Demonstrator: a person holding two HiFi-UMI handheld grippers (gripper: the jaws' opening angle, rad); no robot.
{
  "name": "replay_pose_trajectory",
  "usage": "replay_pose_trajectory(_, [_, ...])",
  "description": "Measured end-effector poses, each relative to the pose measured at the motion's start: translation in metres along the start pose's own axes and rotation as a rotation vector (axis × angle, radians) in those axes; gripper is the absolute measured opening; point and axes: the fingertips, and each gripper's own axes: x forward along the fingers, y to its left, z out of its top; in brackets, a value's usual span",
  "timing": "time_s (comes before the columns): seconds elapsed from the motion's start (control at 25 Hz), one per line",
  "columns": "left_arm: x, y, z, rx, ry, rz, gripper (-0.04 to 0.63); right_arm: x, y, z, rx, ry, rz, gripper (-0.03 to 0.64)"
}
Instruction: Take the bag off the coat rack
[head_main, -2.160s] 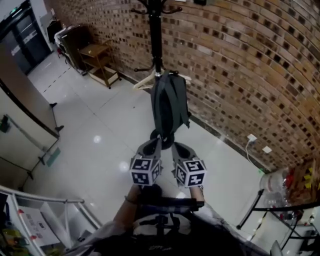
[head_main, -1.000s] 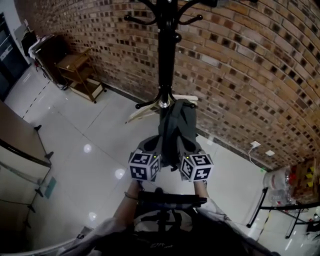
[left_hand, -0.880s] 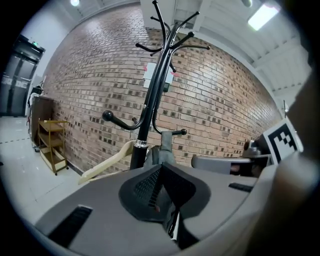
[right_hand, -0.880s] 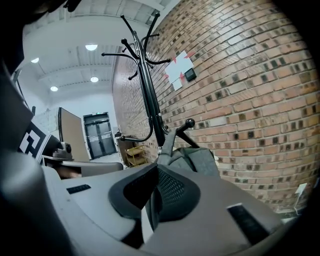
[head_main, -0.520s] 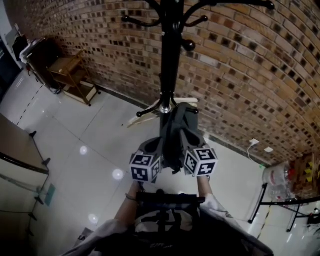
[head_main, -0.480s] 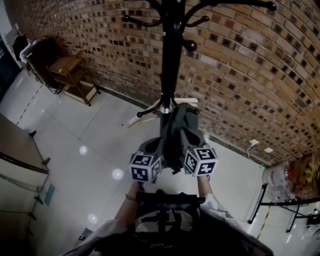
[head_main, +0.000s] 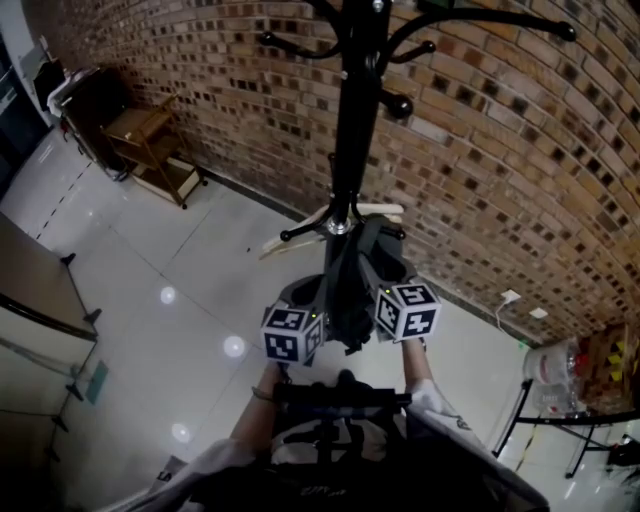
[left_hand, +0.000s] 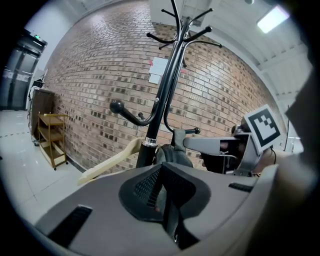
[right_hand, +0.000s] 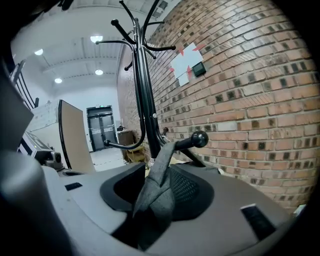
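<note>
Red brick wall (head_main: 520, 150), glossy white floor (head_main: 140, 270), small wooden shelf unit (head_main: 152, 138)

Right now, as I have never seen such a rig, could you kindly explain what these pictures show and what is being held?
There is no robot here. A person holds a two-jaw gripper in each hand, and the cubes with square markers are part of those grippers. The head view comes from a camera on the person's head. It looks down at a black coat rack that stands on a pale tiled floor before a brick wall. A grey bag hangs on the rack. The two gripper views come from a camera riding on each gripper, looking along its jaws. The left gripper looks closed on a dark strap of the bag. The right gripper has a grey strap between its jaws, which are opening. That strap runs up to a ball-tipped hook.
</note>
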Motion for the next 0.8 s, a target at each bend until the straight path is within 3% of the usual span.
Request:
replay_pose_trajectory(0.48, [0.009,0.017,0.011,-0.031,-0.023,0.086,0.008,0.028,-0.003,0.012,-0.008,0.042,0.114,0.160])
replay_pose_trajectory(0.8, [0.011,0.021,0.013,-0.045,-0.011,0.129,0.008,0.045,0.003,0.011,-0.024,0.046,0.142,0.160])
